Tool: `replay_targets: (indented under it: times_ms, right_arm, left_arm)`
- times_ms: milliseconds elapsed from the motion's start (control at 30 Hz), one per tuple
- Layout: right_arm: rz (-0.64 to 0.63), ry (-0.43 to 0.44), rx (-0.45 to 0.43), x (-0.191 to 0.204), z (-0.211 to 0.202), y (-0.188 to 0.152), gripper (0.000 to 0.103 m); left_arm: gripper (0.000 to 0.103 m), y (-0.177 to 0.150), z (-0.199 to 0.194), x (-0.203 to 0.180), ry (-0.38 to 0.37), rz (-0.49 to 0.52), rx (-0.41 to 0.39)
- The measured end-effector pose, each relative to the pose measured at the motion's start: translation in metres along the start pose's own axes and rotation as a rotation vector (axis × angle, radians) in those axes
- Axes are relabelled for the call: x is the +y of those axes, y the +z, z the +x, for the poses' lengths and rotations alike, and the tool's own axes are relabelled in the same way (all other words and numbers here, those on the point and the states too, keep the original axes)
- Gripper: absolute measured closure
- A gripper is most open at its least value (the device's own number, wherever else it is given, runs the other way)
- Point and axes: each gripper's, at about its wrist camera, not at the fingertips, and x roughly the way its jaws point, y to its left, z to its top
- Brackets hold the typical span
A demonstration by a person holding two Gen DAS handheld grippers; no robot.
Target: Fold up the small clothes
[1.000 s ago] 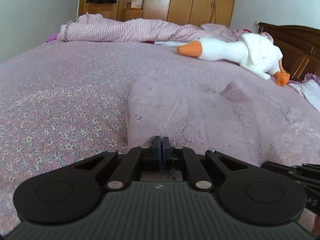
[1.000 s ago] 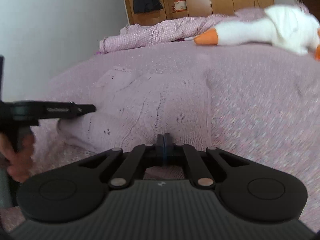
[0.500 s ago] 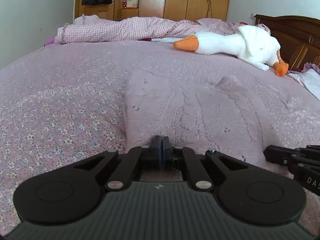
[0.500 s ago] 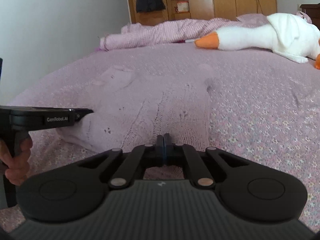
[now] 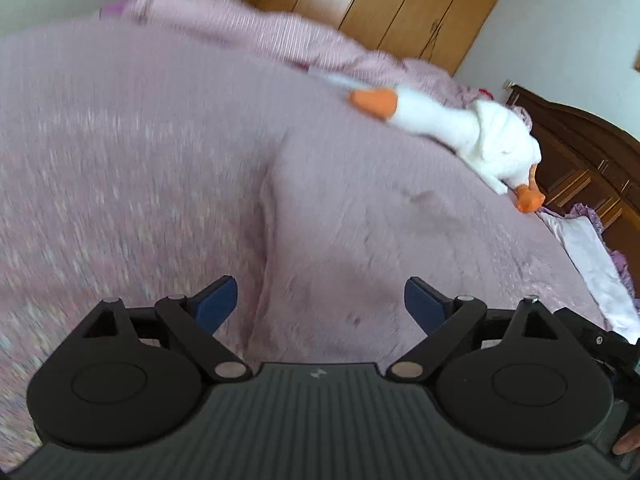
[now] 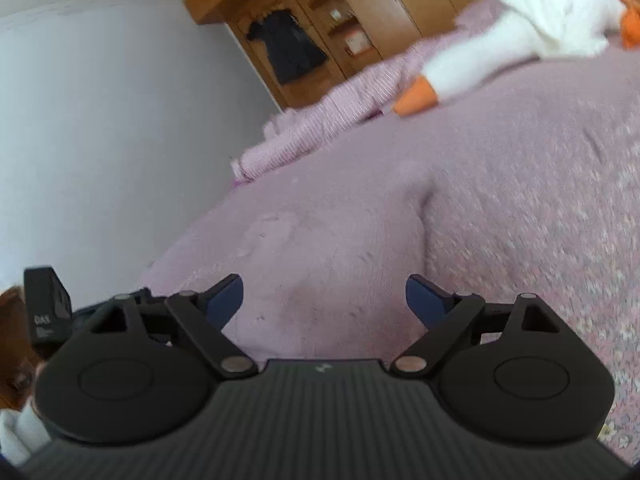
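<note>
Now both sets of jaws stood wide apart and empty, where half a second earlier each had been pinched shut on the near edge of the garment. The left gripper [image 5: 319, 300] and right gripper [image 6: 324, 300] had both tilted, so the room leaned in each view. The pink knitted sweater [image 5: 360, 240] lay released on the bed [image 5: 100, 168], just ahead of and between the left jaws; its left edge ran up from beside the left finger. Motion blur smeared the knit pattern and bedspread flowers. Beyond the jaws lay a plush goose [image 5: 460, 132]. The person's left hand [image 6: 16, 344] showed only partly, at the frame edge.
</note>
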Motion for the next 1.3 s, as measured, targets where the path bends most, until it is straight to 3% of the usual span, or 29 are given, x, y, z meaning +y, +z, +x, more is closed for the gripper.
replay_targets:
  times_ms: [167,267,533,700,900,1000,1133,1300]
  right_arm:
    - [0.177,-0.057,0.045,-0.032,0.010,-0.003,0.013]
    - [0.310,-0.027,0.117,-0.057,0.016,-0.010,0.012]
    - [0.375,0.121,0.200,-0.067,0.058,0.008,0.009]
    - [0.444,0.163,0.233,-0.071,0.098,0.025,0.009]
    - [0.401,0.217,0.282,-0.064,0.069,0.010,0.013]
    - [0.402,0.232,0.288,-0.061,0.054,0.002,0.013]
    - [0.429,0.222,0.288,-0.062,0.058,0.003,0.010]
    - [0.486,0.218,0.268,-0.065,0.082,0.013,0.010]
  left_arm:
    - [0.009,-0.004,0.010,0.023,-0.043,-0.082,0.061]
    - [0.008,-0.006,0.012,0.024,-0.056,-0.079,0.077]
    - [0.006,0.013,0.051,0.043,-0.201,-0.220,0.052]
    - [0.007,0.023,0.060,0.056,-0.321,-0.287,0.104]
    - [0.024,0.007,0.036,0.073,-0.348,-0.382,0.185]
    - [0.024,0.006,0.033,0.075,-0.360,-0.434,0.224]
    - [0.024,0.021,0.059,0.069,-0.383,-0.458,0.277]
    - [0.024,0.031,0.082,0.066,-0.422,-0.475,0.170]
